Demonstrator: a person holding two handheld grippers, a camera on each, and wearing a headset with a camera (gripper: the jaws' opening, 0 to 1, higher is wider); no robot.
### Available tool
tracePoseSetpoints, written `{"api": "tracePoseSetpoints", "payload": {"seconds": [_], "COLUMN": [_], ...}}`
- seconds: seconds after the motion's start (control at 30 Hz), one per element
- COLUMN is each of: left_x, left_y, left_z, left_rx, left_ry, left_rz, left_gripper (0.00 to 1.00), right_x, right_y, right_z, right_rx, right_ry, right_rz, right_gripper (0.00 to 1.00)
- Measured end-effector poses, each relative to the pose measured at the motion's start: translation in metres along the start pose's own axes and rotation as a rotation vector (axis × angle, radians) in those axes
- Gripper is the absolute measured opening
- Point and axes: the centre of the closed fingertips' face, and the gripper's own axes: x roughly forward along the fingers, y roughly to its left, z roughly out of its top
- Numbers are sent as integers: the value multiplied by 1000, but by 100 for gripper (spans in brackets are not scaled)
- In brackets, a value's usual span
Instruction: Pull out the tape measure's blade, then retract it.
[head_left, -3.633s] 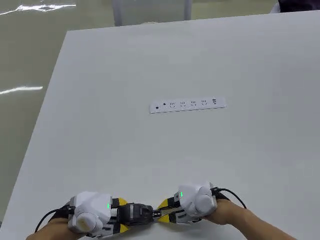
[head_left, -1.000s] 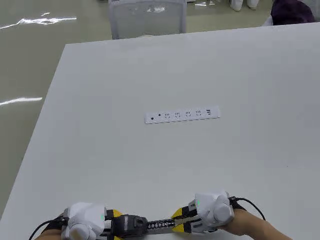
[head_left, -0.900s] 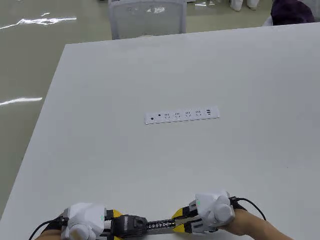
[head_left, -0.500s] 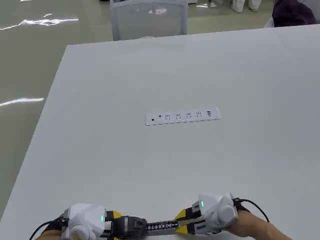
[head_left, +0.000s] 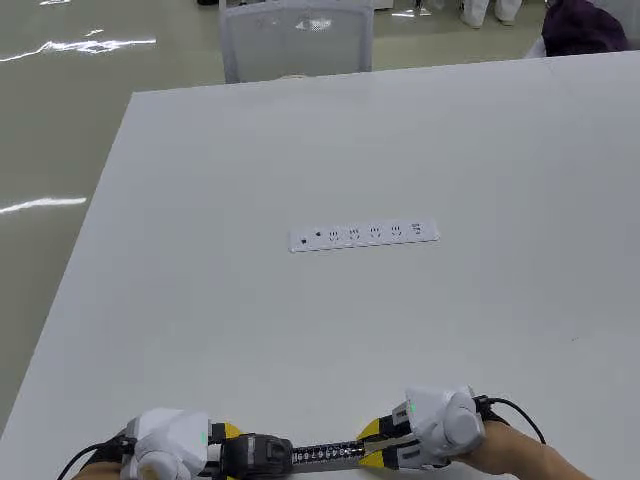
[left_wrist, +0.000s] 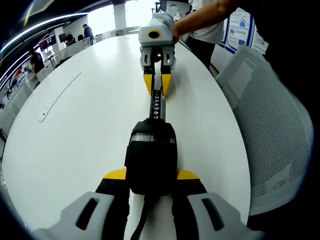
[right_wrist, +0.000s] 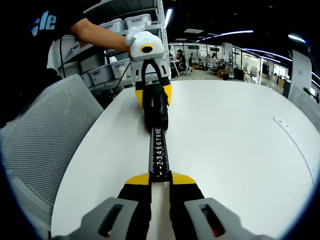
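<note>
Left claw (left_wrist: 151, 175) clenches the tape measure (left_wrist: 151, 150) at the near edge of the counter (head_left: 300, 150); right claw (right_wrist: 160, 178) pinches the blade (right_wrist: 159, 147) tip — best pull level and straight, no twist.

The right hand-held gripper (right_wrist: 160, 180) rises from the bottom edge, its yellow-tipped jaws pinched on the end of the blade (right_wrist: 159, 147). The numbered blade runs straight away along the white desk (right_wrist: 225, 130) to the black tape measure (right_wrist: 156, 114). The left hand-held gripper (right_wrist: 153, 97) clamps the tape measure from the far side, held by a person's hand (right_wrist: 131, 36). A grey mesh chair (right_wrist: 40, 140) stands at the desk's left edge, and a power strip (right_wrist: 296, 142) lies well off to the right.
</note>
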Motion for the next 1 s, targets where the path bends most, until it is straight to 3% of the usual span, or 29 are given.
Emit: {"api": "tracePoseSetpoints", "payload": {"seconds": [1.0], "left_x": [1], "left_y": [0], "left_z": [0], "left_rx": [-2], "left_ry": [4], "left_rz": [0], "left_gripper": [28], "right_x": [-21], "right_y": [-2], "right_z": [-17], "right_rx": [8], "right_ry": [22], "right_rz": [-11], "right_gripper": [11]}}
